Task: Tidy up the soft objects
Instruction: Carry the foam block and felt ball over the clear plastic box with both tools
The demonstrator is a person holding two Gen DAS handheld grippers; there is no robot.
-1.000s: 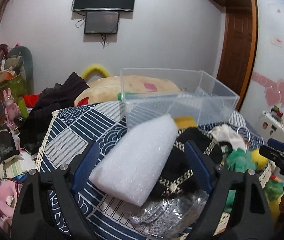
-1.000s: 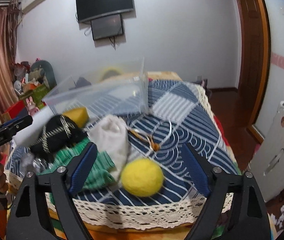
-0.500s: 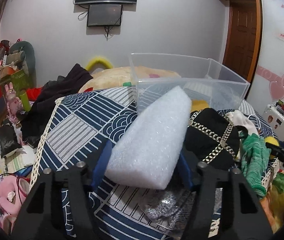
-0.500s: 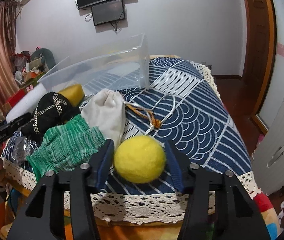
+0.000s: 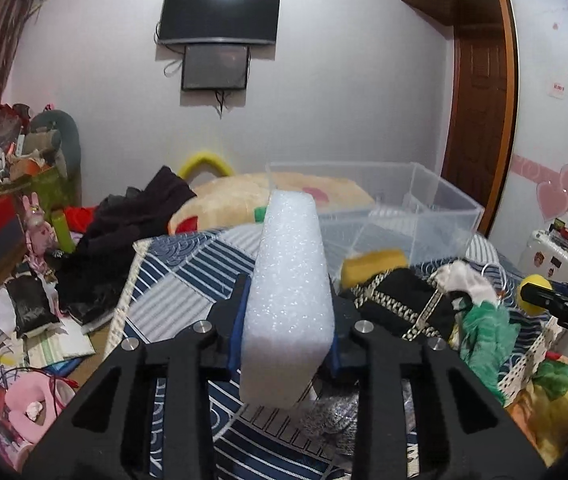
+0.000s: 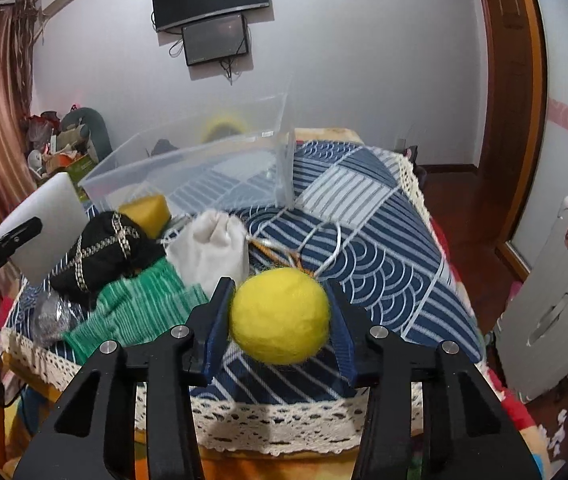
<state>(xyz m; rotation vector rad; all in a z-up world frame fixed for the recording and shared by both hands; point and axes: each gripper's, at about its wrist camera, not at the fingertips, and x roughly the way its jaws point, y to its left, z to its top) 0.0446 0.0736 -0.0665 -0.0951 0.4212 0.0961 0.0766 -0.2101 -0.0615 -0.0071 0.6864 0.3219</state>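
White foam block (image 5: 287,300) is grasped by the left hand-held gripper (image 5: 287,332), jaws closing, and held tilted above the patterned bed cover (image 5: 188,280). Yellow felt ball (image 6: 280,316) is clamped in the right hand-held gripper (image 6: 280,320), jaws closing, near the bed's lace edge. Clear bin (image 6: 204,164) is seen behind the pile.
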